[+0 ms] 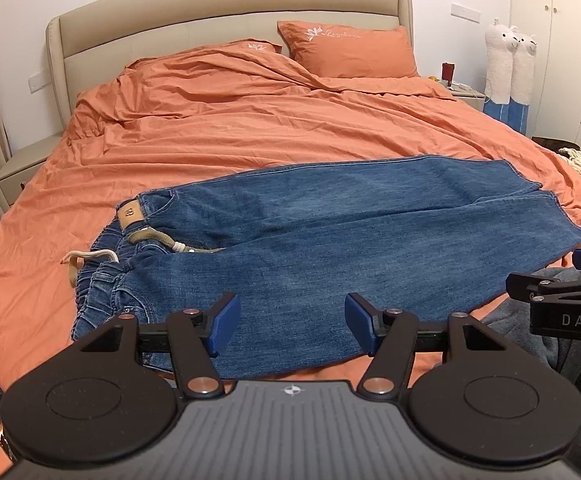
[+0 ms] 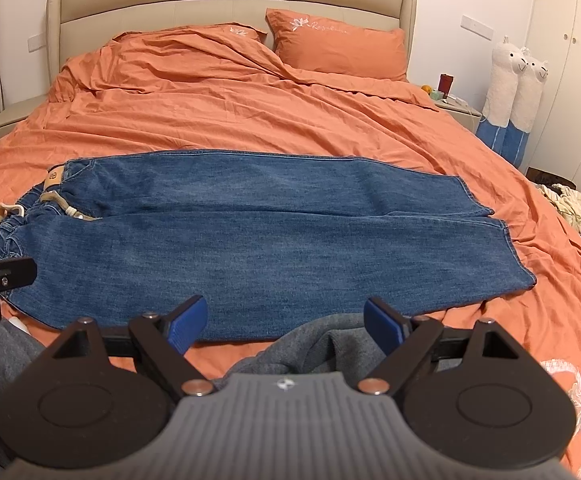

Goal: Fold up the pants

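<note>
Both grippers, left (image 1: 290,326) and right (image 2: 284,324), hovering at the near edge of the bed (image 1: 250,128) with jaws spread wide, holding nothing. Jeans (image 1: 330,232) laid flat across the orange cover, one leg over the other, waistband (image 1: 106,280) to the left, hems (image 2: 502,236) to the right. Likely next: fold lengthwise end to end. Best done by pinching both hem corners through all layers, lifting low, carrying toward the waistband, keeping the drawstring (image 1: 86,258) tucked clear, avoiding the grey cloth (image 2: 330,344) beneath the right gripper.
</note>
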{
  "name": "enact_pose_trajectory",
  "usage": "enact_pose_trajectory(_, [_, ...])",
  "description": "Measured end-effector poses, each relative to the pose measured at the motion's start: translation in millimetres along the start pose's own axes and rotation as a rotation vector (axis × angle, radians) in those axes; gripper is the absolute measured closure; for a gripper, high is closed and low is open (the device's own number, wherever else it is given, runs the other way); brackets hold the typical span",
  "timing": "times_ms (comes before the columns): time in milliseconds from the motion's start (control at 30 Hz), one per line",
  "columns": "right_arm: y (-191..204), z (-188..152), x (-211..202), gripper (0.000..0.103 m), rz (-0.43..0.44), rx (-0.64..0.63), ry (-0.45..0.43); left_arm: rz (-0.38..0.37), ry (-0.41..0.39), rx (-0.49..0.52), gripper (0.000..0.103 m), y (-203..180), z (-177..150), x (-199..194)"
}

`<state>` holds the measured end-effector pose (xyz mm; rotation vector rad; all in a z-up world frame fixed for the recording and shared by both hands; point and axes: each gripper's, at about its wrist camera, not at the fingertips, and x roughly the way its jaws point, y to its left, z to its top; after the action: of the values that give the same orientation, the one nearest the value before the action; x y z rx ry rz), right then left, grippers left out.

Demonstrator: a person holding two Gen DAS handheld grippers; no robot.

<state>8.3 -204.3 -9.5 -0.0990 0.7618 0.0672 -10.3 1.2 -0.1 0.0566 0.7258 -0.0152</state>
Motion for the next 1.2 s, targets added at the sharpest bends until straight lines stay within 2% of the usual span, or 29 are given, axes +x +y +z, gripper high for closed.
enact_pose_trajectory(1200, [4.1,0.8,-1.2,0.021,0.004,-0.012,-0.002,-0.034,-0.003,0.002,0.032,-1.4,0.2,-4.2])
